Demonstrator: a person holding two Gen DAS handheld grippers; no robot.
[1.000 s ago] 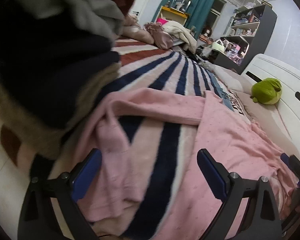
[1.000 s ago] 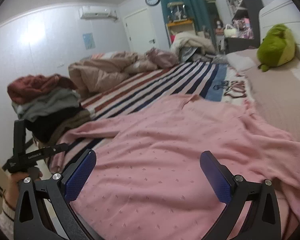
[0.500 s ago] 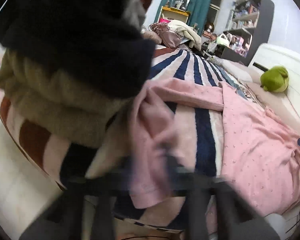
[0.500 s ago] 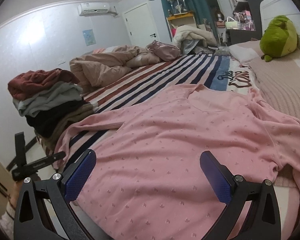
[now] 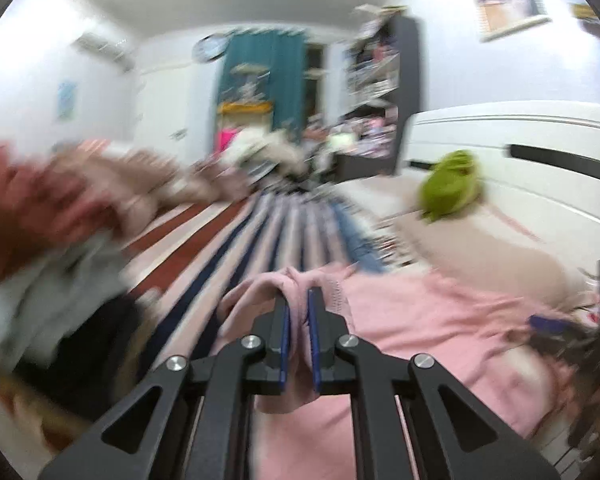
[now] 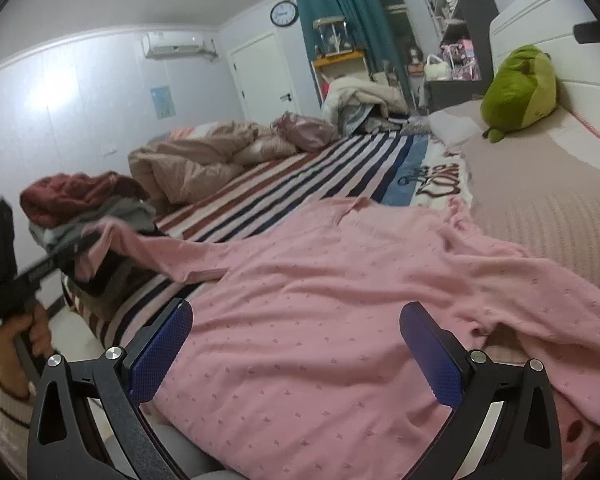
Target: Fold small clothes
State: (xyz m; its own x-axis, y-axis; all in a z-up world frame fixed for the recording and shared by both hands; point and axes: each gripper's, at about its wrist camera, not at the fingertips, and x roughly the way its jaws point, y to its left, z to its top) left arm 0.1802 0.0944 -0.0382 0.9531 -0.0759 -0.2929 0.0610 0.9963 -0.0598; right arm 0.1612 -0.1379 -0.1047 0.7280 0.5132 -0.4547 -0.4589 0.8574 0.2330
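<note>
A pink sweater [image 6: 340, 300] lies spread on the striped bed, collar toward the far end. My left gripper [image 5: 298, 300] is shut on the cuff of its left sleeve [image 5: 296, 284] and holds it lifted above the bed. In the right wrist view the left gripper [image 6: 88, 240] shows at the left with the sleeve [image 6: 148, 246] stretched from it to the sweater's body. My right gripper [image 6: 296, 332] is open and empty, just above the sweater's lower body near the bed's front edge. The left wrist view is motion-blurred.
A pile of folded clothes [image 6: 88, 208] sits at the bed's left edge, right behind the lifted sleeve. A crumpled beige duvet [image 6: 196, 160] lies further back. A green plush toy [image 6: 516, 88] rests by the white headboard [image 5: 520, 160] at the right.
My left gripper has closed on the sleeve cuff and lifted it up from the bed's left edge. My right gripper has stayed open over the sweater's lower body.
</note>
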